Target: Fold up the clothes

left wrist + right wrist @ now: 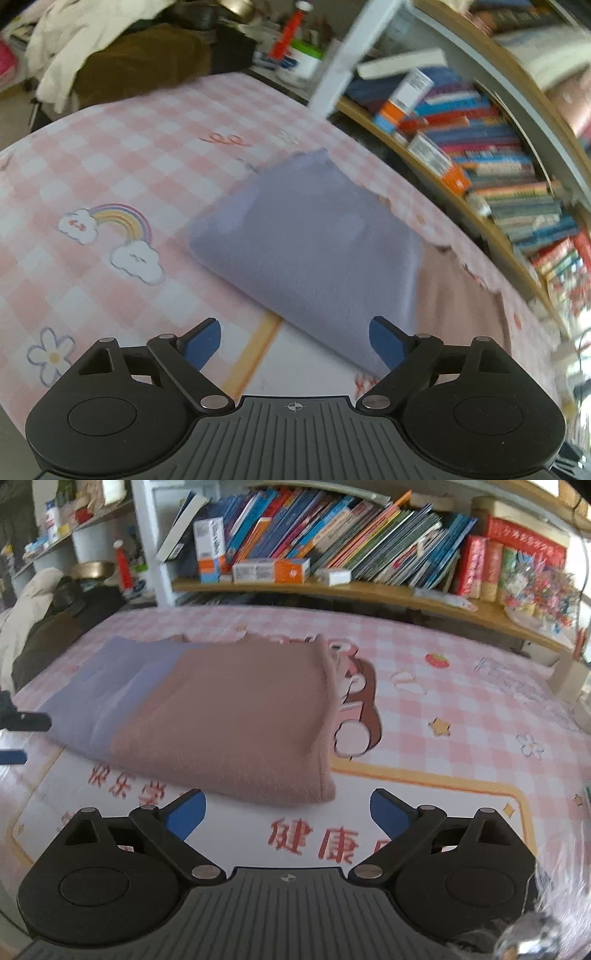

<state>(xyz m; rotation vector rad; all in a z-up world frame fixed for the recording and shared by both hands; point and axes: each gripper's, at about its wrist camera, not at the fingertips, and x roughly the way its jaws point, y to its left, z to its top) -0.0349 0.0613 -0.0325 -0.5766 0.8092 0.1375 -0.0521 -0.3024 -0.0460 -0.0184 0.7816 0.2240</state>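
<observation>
folded garment [207, 716], half lilac, half dusty pink, lying flat on a pink-checked printed cover [461, 716]; lilac half to the left, pink half to the right in the right wrist view. same garment [314, 251] in the left wrist view, lilac part nearest, pink part beyond its right edge. left gripper [295, 345] low over the near edge of the lilac half, jaws wide apart, nothing clamped, blue pads [201, 343] clear of the cloth. right gripper [288, 814] just short of the near hem of the pink half, jaws wide apart, empty. behind the cover, a wooden shelf [369, 590] packed with leaning books [354, 535]; at far left, a heap of pale and brown clothing [110, 55].
</observation>
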